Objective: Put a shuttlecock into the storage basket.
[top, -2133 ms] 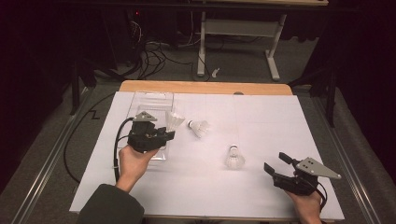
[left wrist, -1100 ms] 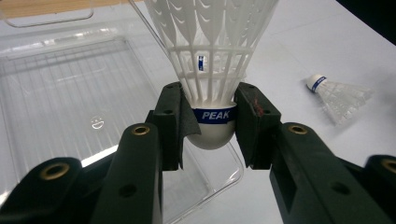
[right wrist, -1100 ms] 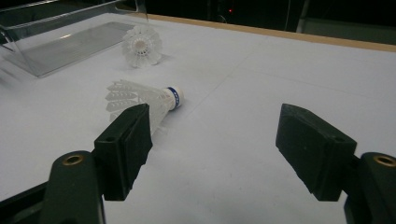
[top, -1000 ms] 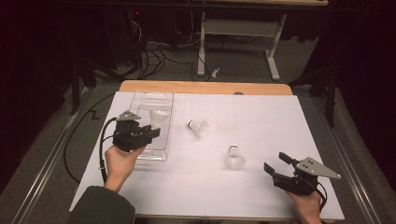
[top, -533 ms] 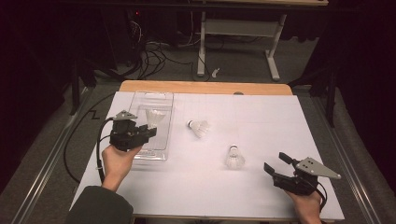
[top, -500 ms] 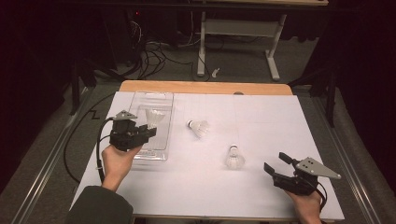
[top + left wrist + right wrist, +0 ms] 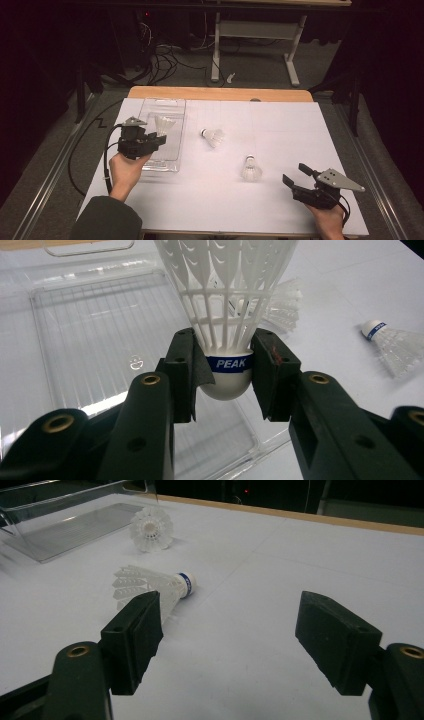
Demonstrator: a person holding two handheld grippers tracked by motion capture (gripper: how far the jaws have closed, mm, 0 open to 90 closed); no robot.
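Left gripper [image 7: 227,375] clamped on a white shuttlecock [image 7: 227,315] by its cork base; both pads press the sides of the cork at the blue "PEAK" band, skirt pointing away from the jaws. In the high view the same gripper [image 7: 157,137] sits over the clear plastic tray [image 7: 170,107] at the left of the bench, held shuttlecock [image 7: 165,124] above the tray floor. Cannot tell whether the cork touches the tray.

Right gripper [image 7: 227,630] wide open, nothing between the pads. High view puts it [image 7: 295,180] low at the bench's right front corner, grey three-cornered plate on top.

Two loose shuttlecocks on the white sheet [image 7: 280,130] covering the bench:
- second shuttlecock [image 7: 213,136], on its side, just right of the tray, near the middle.
- third shuttlecock [image 7: 251,169], nearer the right gripper, well apart from the tray. Right gripper view shows it [image 7: 152,586] lying on its side, blue-banded cork to the right, just beyond the left pad.
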